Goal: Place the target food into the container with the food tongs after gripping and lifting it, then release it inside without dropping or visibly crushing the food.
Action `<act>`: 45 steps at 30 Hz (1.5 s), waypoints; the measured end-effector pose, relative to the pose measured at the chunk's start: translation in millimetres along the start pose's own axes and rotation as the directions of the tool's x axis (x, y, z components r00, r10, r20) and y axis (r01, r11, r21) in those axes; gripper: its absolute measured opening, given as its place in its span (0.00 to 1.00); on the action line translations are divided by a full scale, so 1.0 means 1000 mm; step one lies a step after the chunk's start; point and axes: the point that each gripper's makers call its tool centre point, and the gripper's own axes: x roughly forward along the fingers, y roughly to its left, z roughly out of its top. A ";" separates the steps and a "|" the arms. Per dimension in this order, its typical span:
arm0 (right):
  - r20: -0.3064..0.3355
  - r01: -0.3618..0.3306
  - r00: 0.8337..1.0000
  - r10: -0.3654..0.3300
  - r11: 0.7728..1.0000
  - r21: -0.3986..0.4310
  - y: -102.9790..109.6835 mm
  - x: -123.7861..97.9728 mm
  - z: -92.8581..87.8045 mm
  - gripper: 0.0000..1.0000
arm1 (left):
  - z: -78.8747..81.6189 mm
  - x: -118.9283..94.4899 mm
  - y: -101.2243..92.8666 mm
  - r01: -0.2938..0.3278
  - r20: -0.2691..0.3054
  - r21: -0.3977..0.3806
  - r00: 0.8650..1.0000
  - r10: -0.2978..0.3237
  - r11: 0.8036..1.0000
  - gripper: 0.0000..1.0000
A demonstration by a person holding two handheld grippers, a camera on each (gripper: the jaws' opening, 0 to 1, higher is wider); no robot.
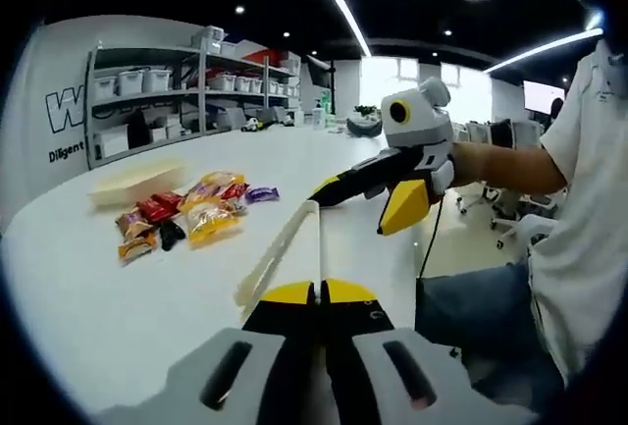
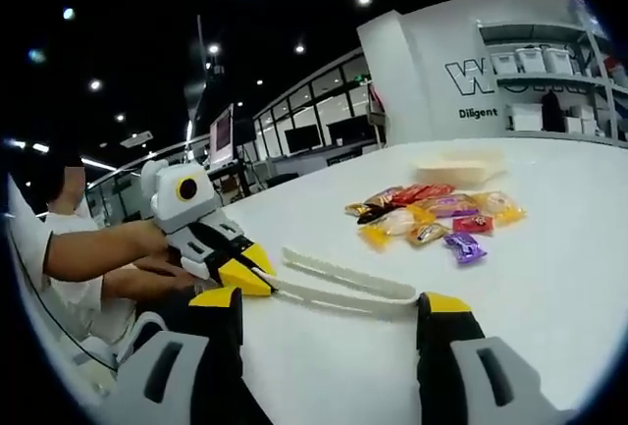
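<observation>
With the left gripper [image 1: 319, 292] clamped on the near end of the white tongs [image 1: 285, 248] lying on the desk [image 1: 108, 297], the wide-open right gripper [image 2: 329, 302] should close gently mid-handle before lifting toward the wrapped snacks [image 2: 437, 217] by the far container [image 2: 456, 170].

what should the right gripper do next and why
Probably close the right gripper on the tongs: its fingers stand open right by them, the tongs lie flat on the table, and the left gripper seems to pinch one arm.
</observation>
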 end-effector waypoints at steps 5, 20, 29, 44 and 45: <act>0.038 0.002 0.999 -0.002 1.000 0.021 -0.002 -0.005 0.006 0.68 | 0.003 0.000 -0.001 0.006 0.014 0.004 1.000 -0.006 1.000 0.01; 0.180 -0.118 0.978 0.103 0.990 0.076 0.015 -0.020 0.039 0.60 | 0.057 -0.004 -0.026 0.131 0.286 -0.083 0.953 -0.103 0.988 0.01; 0.252 -0.222 0.943 0.216 0.975 -0.006 0.044 -0.030 0.065 0.53 | 0.088 -0.007 -0.062 0.290 0.401 -0.051 0.882 -0.246 0.956 0.01; 0.348 -0.357 0.868 0.354 0.932 -0.056 0.079 -0.054 0.094 0.41 | 0.123 -0.020 -0.079 0.406 0.579 -0.080 0.762 -0.289 0.910 0.01; 0.349 -0.362 0.866 0.357 0.931 -0.055 0.080 -0.054 0.094 0.40 | 0.124 -0.020 -0.079 0.407 0.578 -0.078 0.763 -0.291 0.910 0.01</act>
